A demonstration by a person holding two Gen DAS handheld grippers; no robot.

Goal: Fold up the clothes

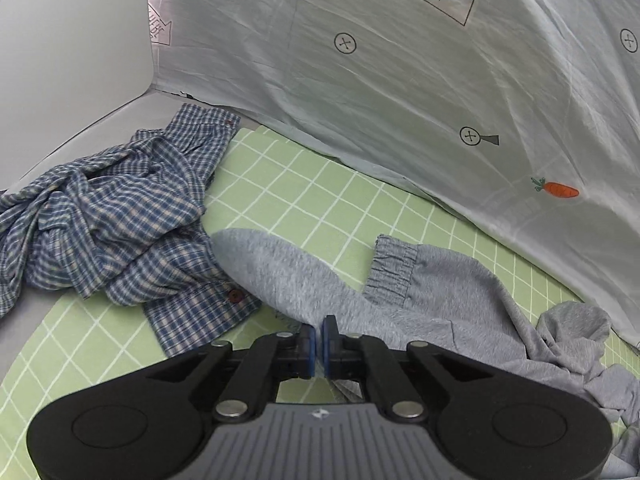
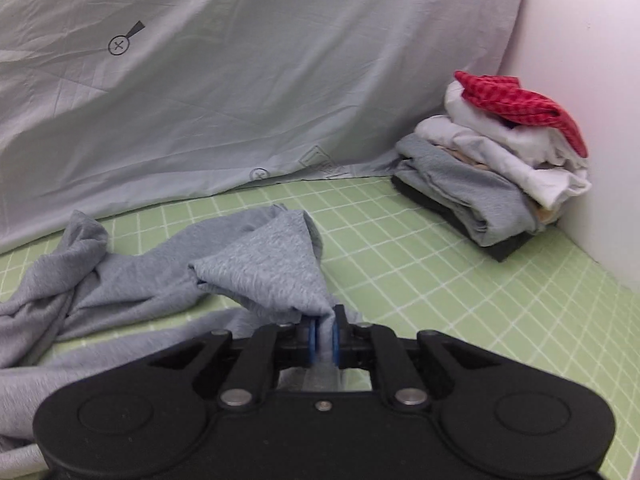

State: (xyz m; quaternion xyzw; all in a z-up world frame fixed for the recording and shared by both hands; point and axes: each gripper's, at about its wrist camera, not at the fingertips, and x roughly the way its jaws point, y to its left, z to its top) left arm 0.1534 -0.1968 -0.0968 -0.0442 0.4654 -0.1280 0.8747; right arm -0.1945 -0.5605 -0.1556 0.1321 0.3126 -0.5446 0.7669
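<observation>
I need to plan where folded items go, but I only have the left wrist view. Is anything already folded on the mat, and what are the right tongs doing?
Observer: Yes. A stack of folded clothes sits in the far right corner of the green checked mat, against the white wall.
Operator: What tops it?
Observer: A red checked garment, over white and grey pieces.
Operator: And the right tongs?
Observer: The right tongs are shut on a bunched fold of the grey sweatshirt, lifting it into a peak.
</observation>
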